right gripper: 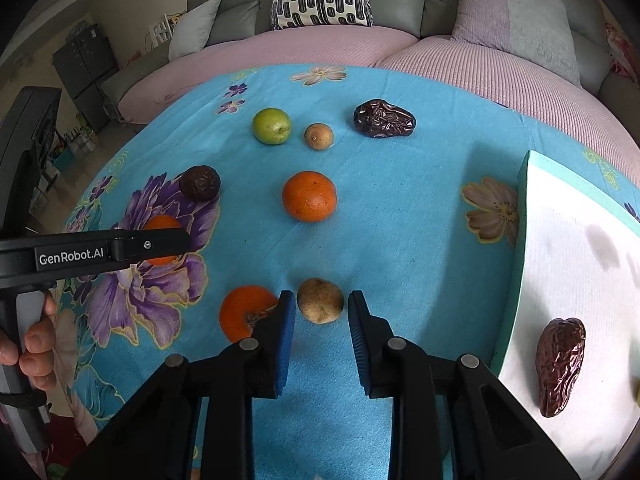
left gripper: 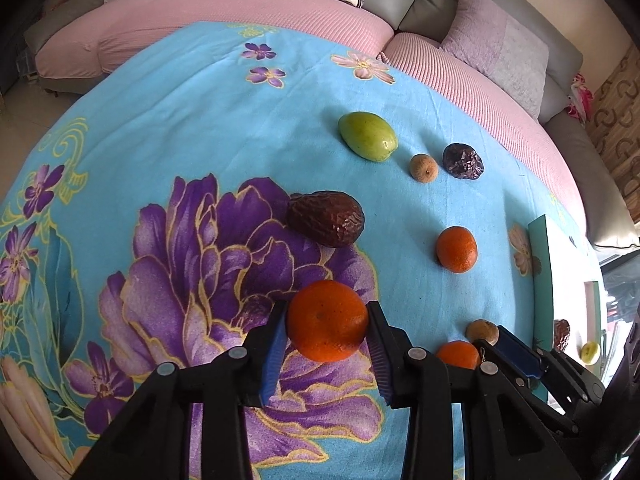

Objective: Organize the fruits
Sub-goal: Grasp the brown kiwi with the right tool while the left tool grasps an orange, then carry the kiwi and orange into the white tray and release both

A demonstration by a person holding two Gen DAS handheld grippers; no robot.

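We found the left gripper (left gripper: 327, 334) clamped across a firm, round orange (left gripper: 327, 320); the right gripper (right gripper: 322, 312) fingers pinched a small, light brown fruit (right gripper: 320, 300) at its widest part.

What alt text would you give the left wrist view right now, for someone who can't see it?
The left gripper clamps an orange mandarin over a blue floral cloth. Beyond lie a brown wrinkled date, a green fruit and another mandarin; the right gripper is at lower right.
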